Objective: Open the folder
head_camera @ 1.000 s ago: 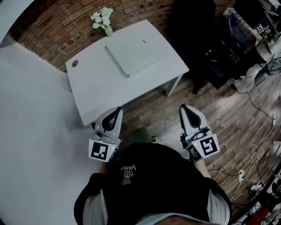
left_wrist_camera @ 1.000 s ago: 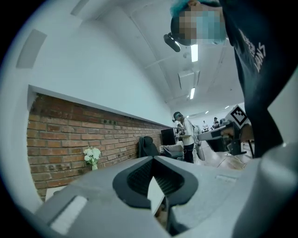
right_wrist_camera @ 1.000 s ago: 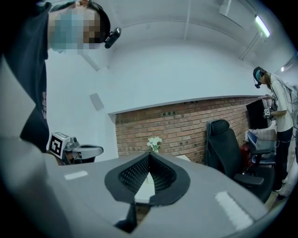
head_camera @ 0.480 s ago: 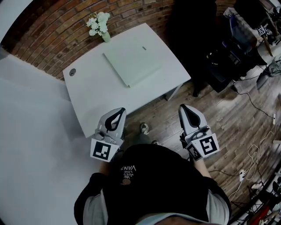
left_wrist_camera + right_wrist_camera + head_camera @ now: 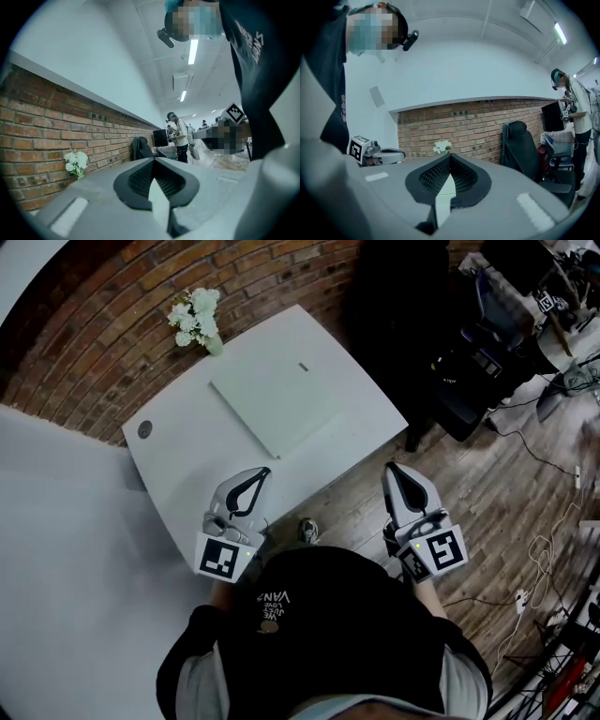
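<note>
A pale green folder (image 5: 278, 402) lies closed and flat on the white table (image 5: 192, 472) in the head view. My left gripper (image 5: 263, 472) hangs over the table's near edge, short of the folder, its jaws shut on nothing. My right gripper (image 5: 390, 467) is off the table's right corner, above the wood floor, also shut and empty. In the left gripper view the left gripper (image 5: 154, 159) points level along the brick wall. The right gripper (image 5: 449, 155) in its own view faces that wall, and the table top shows through the slit between its jaws.
A small vase of white flowers (image 5: 195, 317) stands at the table's far corner by the brick wall (image 5: 112, 306). A round cable port (image 5: 144, 429) is at the left end. A black office chair (image 5: 469, 362) and cables sit to the right; a person (image 5: 180, 136) stands far off.
The table and folder have slid closer and further under me in the head view. My left gripper now reaches over the table's edge; both grippers stay shut.
</note>
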`<state>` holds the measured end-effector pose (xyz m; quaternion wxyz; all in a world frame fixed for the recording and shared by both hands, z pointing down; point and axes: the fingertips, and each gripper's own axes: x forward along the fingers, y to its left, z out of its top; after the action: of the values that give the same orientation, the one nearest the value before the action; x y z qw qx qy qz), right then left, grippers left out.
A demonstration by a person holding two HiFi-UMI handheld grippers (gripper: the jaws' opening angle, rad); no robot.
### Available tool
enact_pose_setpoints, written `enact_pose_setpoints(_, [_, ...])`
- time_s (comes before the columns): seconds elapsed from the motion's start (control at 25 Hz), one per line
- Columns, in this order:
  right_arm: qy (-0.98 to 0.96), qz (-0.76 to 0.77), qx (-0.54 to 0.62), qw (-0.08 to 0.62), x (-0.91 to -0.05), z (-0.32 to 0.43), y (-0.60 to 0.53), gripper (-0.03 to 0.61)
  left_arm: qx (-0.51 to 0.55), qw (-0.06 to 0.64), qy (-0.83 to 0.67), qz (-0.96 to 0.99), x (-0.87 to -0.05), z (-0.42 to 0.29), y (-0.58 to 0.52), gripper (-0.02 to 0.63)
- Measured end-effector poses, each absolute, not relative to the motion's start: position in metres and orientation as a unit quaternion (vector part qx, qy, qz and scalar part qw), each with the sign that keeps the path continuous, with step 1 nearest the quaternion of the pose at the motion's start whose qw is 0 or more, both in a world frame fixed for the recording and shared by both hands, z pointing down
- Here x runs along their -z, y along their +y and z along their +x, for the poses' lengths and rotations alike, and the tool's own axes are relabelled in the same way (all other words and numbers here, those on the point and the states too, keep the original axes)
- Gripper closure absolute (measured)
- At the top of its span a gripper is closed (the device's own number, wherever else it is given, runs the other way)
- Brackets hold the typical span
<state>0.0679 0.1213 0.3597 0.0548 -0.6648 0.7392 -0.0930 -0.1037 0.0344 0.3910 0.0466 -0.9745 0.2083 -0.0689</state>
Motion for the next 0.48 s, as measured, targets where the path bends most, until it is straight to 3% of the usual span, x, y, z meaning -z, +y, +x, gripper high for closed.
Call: enact_pose_setpoints(0.48, [0.719, -0.686, 0.099, 0.055, -0.367, 0.082, 0.077, 0.578, 0.064, 0.047, 0.183, -0.98, -0.397, -0.089, -0.016, 0.614])
